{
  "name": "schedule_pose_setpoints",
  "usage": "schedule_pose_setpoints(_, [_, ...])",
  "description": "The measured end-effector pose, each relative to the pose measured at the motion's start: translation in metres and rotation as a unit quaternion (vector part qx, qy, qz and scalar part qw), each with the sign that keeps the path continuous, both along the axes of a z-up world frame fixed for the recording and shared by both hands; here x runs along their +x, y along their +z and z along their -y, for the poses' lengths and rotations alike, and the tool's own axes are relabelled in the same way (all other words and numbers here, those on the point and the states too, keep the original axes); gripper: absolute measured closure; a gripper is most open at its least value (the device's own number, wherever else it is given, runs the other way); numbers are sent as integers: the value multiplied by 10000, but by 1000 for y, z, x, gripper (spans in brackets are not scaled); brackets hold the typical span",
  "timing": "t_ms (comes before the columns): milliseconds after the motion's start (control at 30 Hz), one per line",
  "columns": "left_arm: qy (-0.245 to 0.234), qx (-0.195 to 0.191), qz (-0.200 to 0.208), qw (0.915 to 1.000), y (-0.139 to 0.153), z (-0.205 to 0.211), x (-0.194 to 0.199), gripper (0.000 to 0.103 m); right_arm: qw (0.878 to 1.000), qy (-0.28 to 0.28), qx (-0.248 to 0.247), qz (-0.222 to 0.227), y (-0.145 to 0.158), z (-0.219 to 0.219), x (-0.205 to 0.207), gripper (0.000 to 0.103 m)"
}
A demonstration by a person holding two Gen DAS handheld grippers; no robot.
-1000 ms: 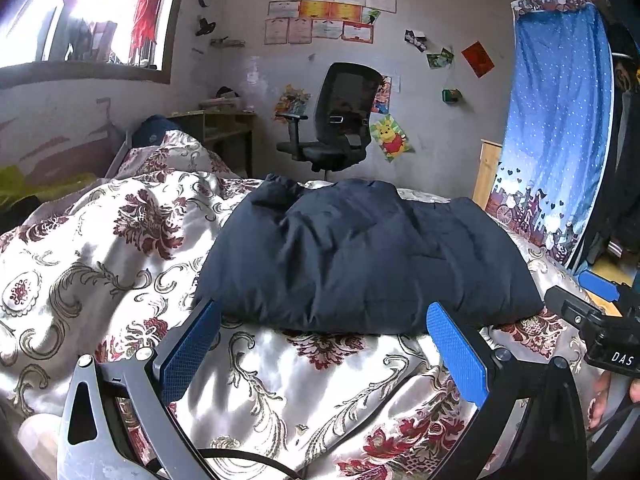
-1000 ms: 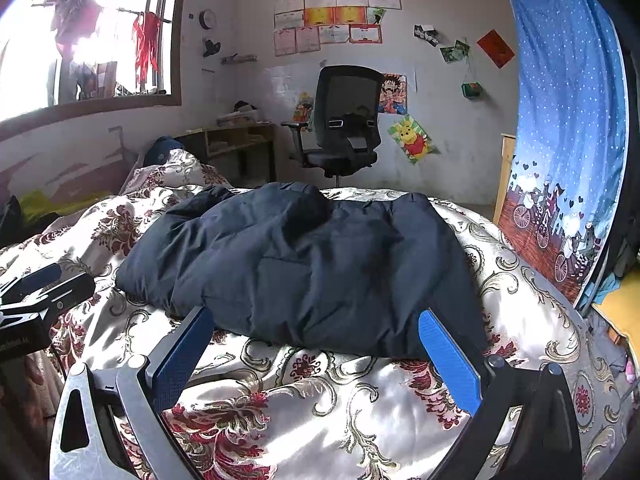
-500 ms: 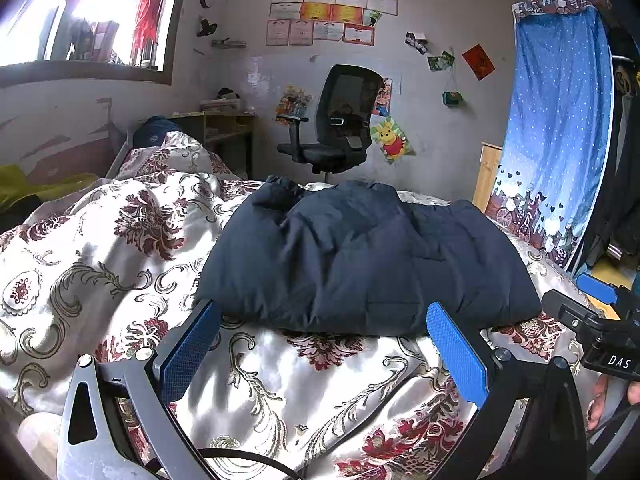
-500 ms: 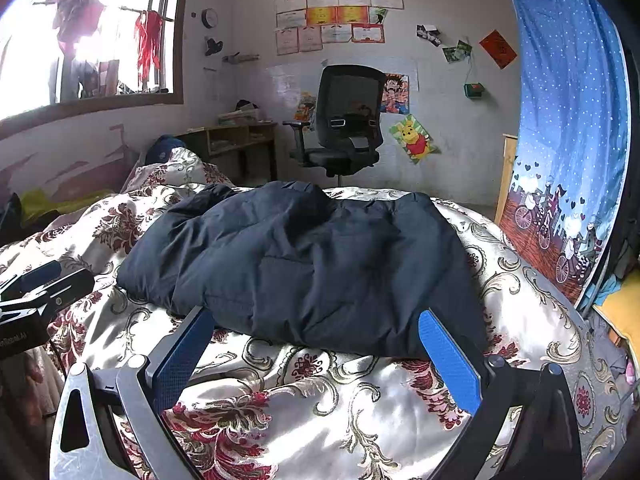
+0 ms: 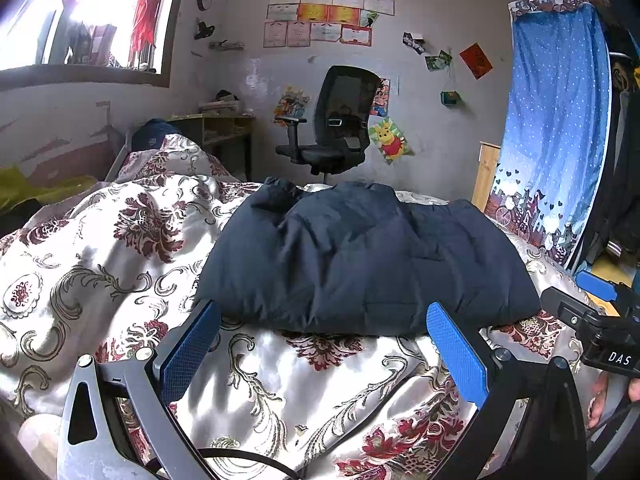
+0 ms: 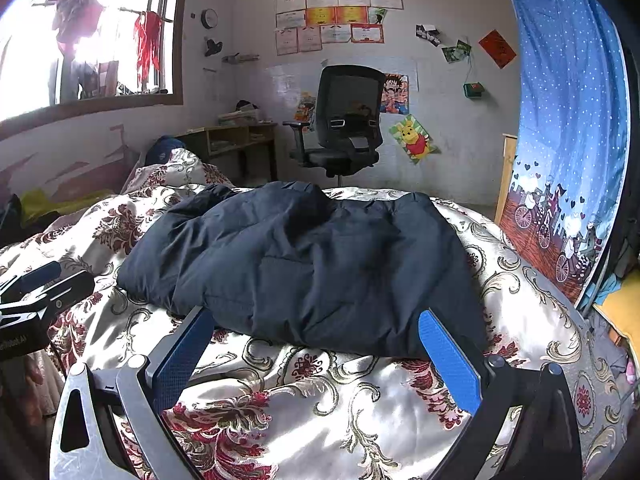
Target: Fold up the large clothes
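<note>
A dark navy padded jacket [image 5: 368, 264] lies folded in a thick bundle on the floral bedspread [image 5: 100, 264]. In the right wrist view the same jacket [image 6: 304, 264] spreads across the middle of the bed. My left gripper [image 5: 324, 324] is open just short of the jacket's near edge, with nothing between its blue pads. My right gripper [image 6: 316, 332] is open too, its blue pads standing at the jacket's near hem without holding it. Each view catches the other gripper at its side: the right gripper [image 5: 592, 320] and the left gripper [image 6: 40, 292].
A black office chair [image 5: 336, 128] stands beyond the bed by the back wall, with a wooden desk [image 5: 224, 132] to its left. A blue curtain [image 5: 556, 128] hangs on the right. A pillow [image 5: 168, 156] lies at the bed's far left, under the window [image 5: 80, 20].
Both grippers have stayed open and almost still; the views have shifted only slightly. The jacket has not moved.
</note>
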State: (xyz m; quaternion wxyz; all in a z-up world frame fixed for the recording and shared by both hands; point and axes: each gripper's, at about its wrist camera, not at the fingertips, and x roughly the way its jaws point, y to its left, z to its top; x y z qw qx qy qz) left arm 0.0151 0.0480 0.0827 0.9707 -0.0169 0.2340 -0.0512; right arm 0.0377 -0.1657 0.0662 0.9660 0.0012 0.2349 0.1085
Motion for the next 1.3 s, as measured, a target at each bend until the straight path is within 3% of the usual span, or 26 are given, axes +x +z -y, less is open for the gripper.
schedule_pose_setpoints(1300, [-27, 22, 62, 10000, 3, 4, -2, 2, 10000, 1, 2, 4, 0, 0, 0, 0])
